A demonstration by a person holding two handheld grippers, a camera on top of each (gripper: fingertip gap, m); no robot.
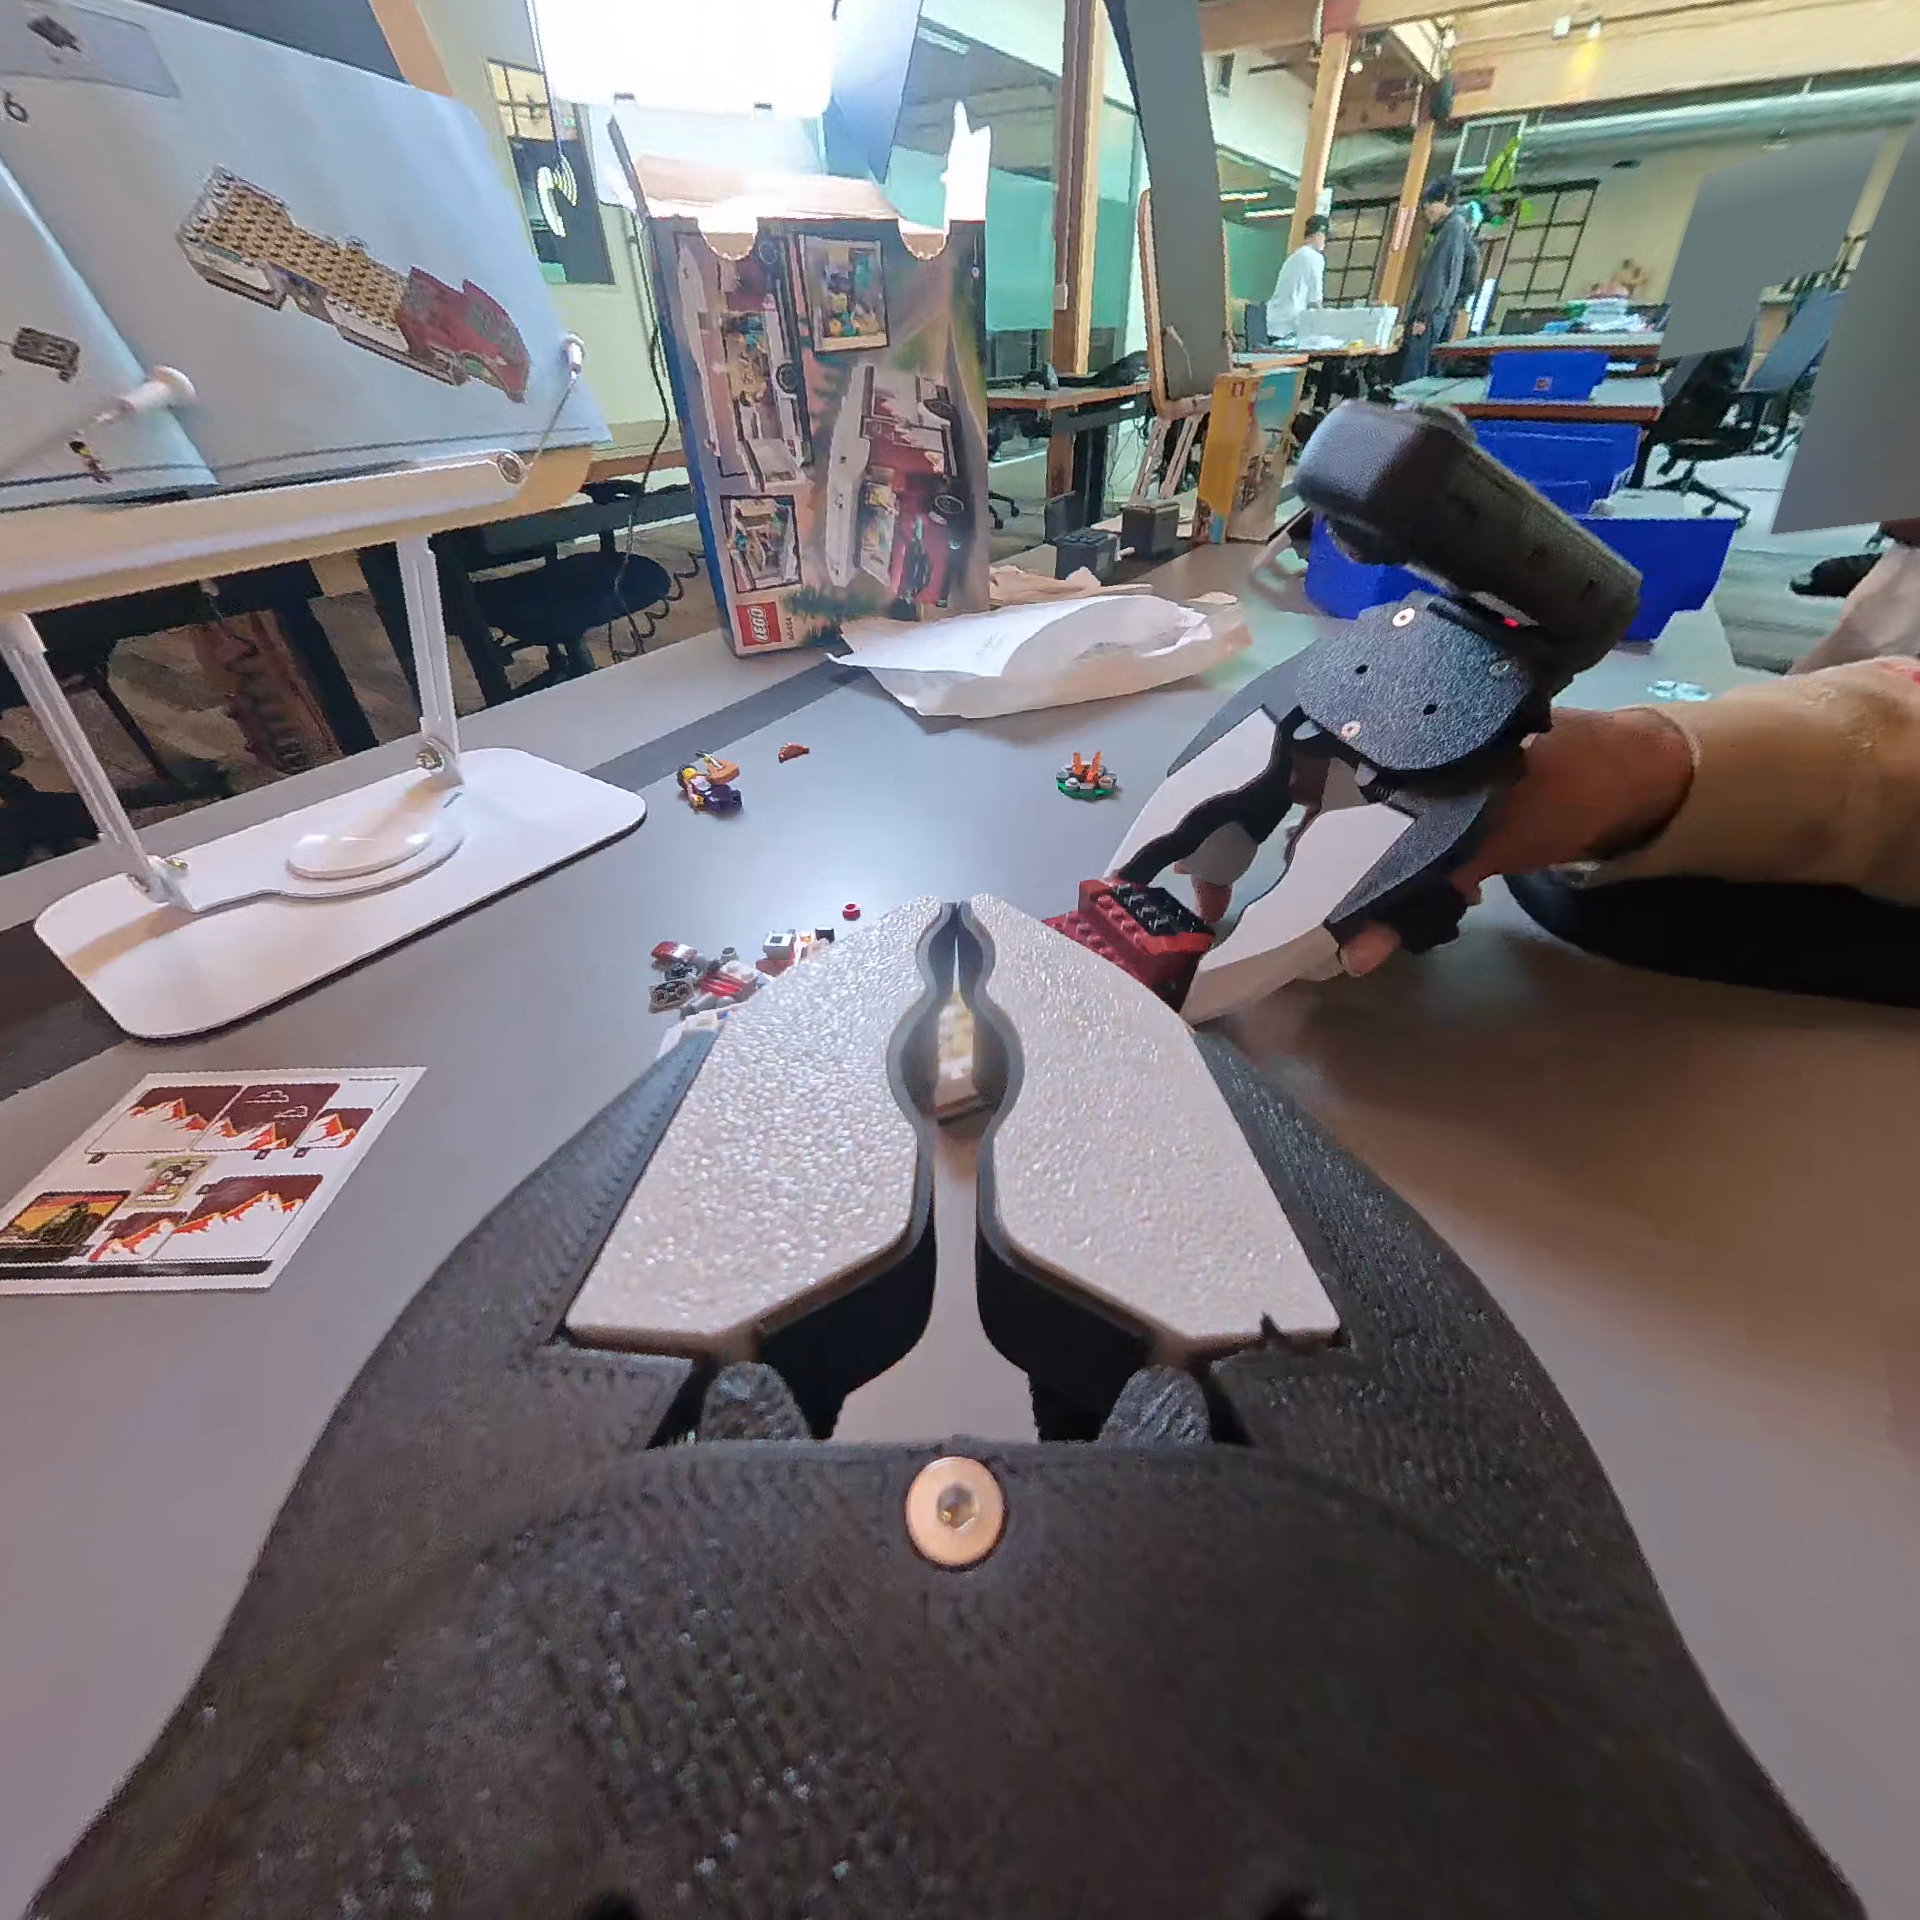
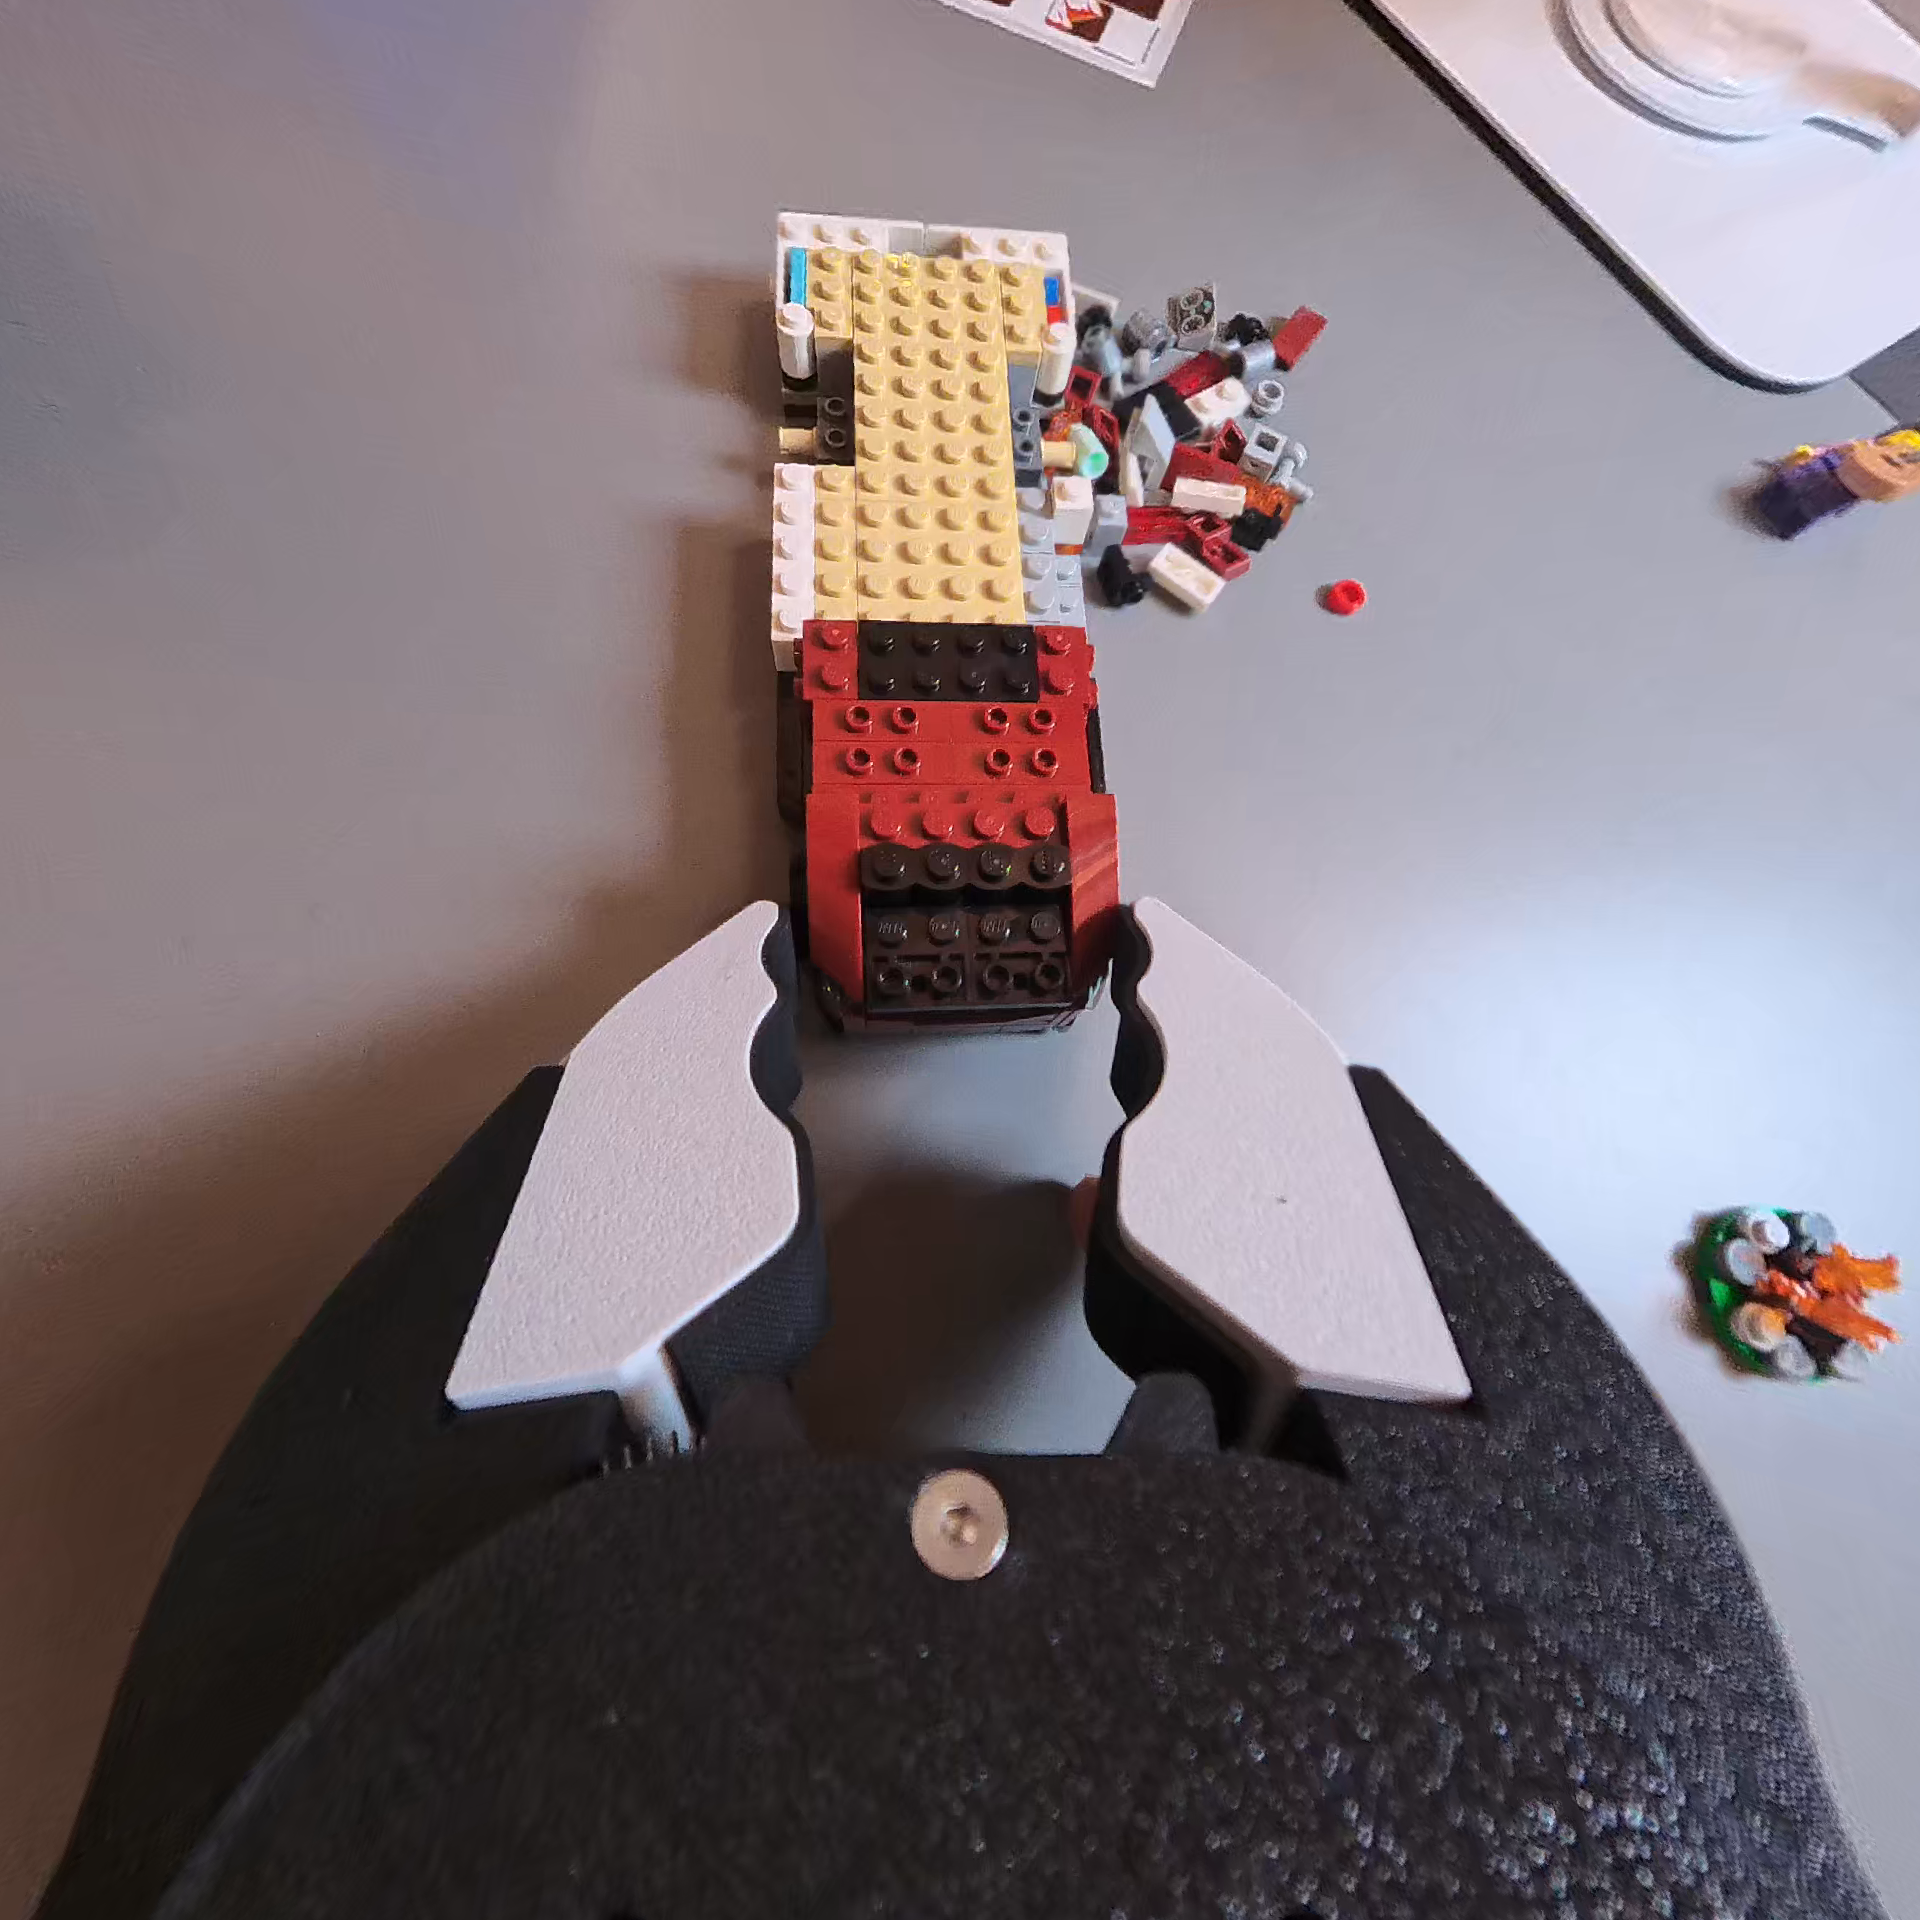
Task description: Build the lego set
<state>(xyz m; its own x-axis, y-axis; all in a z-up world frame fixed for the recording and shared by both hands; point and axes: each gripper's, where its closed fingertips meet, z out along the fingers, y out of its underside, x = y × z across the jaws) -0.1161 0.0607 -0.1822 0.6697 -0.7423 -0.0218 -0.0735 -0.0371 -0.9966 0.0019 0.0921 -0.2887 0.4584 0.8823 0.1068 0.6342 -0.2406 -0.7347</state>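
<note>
Left wrist view: looking along the left gripper (image 1: 954, 920), shut tip to tip; a pale bit in the hollow behind the tips, held or merely lying beneath, impossible to tell. Just beyond, the red end of the brick model (image 1: 1117, 914) between the spread fingers of the right gripper (image 1: 1169, 940). Around it a grey table (image 1: 416, 1403) with loose bricks (image 1: 717, 966), a sticker sheet (image 1: 197, 1174), a booklet on a white stand (image 1: 332, 862), an opened box (image 1: 831, 416). Behind, an open workshop with desks and blue bins (image 1: 1662, 540).

Right wrist view: open wide, flanking the model's dark red nose closely without a clear squeeze. Tan floor and white walls partly built; plenty still unplaced in the pile beside it
</note>
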